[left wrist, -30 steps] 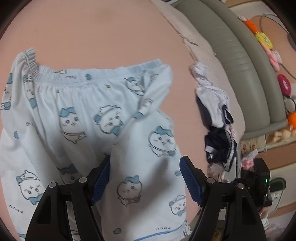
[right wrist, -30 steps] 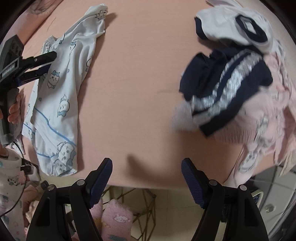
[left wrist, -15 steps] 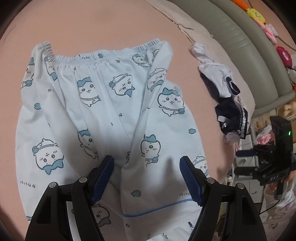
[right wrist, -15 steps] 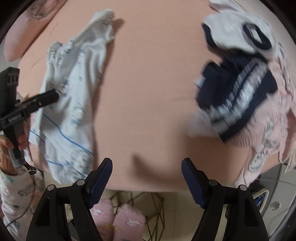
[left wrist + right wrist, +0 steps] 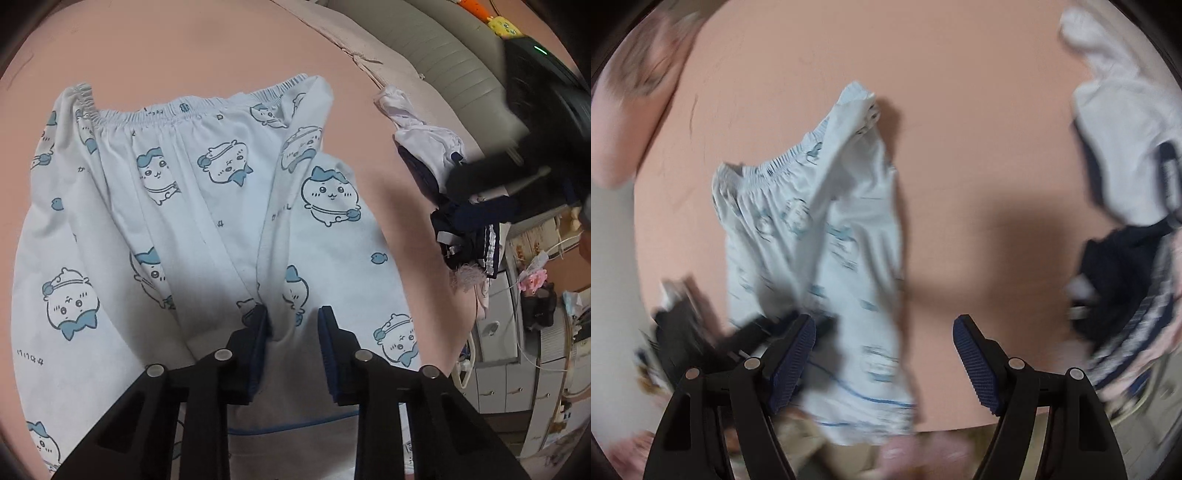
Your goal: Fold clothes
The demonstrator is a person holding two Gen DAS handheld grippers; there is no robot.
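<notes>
Pale blue pyjama shorts (image 5: 207, 206) printed with cartoon animals lie spread on the pink bed sheet (image 5: 184, 48), waistband at the far side. My left gripper (image 5: 293, 325) points down at the crotch, and its jaws are closing on a ridge of the cloth gathered between the blue pads. In the blurred right wrist view the shorts (image 5: 842, 236) lie left of centre. There my right gripper (image 5: 884, 354) hovers open over the near leg and the bed's front edge, holding nothing. The left gripper's black frame (image 5: 713, 332) shows at the lower left.
A pile of other clothes lies to the right: a white garment (image 5: 424, 136) and a navy striped one (image 5: 465, 229), also in the right wrist view as white (image 5: 1126, 166) and navy (image 5: 1119, 280). A grey padded headboard (image 5: 443, 55) lies beyond. Bare sheet separates shorts and pile.
The left jaws have narrowed from wide apart onto the cloth at the crotch. The right gripper has swung left from the clothes pile to above the shorts' near leg.
</notes>
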